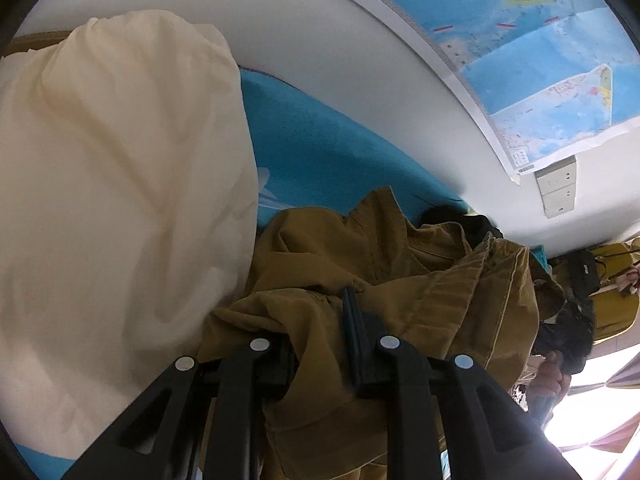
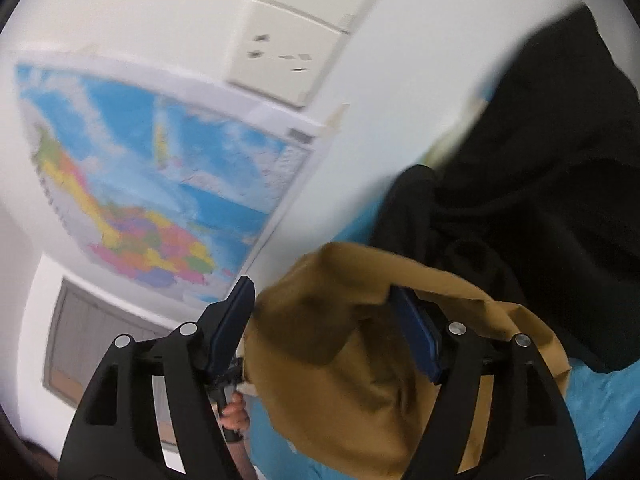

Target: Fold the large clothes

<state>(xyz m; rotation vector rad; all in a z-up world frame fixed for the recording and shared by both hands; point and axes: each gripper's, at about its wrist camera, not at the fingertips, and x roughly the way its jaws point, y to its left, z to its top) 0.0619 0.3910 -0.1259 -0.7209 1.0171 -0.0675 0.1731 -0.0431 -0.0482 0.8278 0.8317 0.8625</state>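
Observation:
A mustard-brown garment (image 1: pixel 400 280) lies crumpled on a bright blue bed sheet (image 1: pixel 320 148). My left gripper (image 1: pixel 320 344) has its jaws closed around a thick bunch of this cloth. In the right wrist view the same brown garment (image 2: pixel 340 360) hangs between the fingers of my right gripper (image 2: pixel 324 308). Its jaws stand wide apart with the cloth draped between them and over the right finger (image 2: pixel 416 336). The picture is blurred by motion.
A cream pillow or duvet (image 1: pixel 112 184) fills the left. A black garment (image 2: pixel 520 184) lies on the sheet at the right. A world map (image 2: pixel 152 184) and wall sockets (image 2: pixel 296 40) are on the white wall. Yellow bags (image 1: pixel 612 300) sit beyond.

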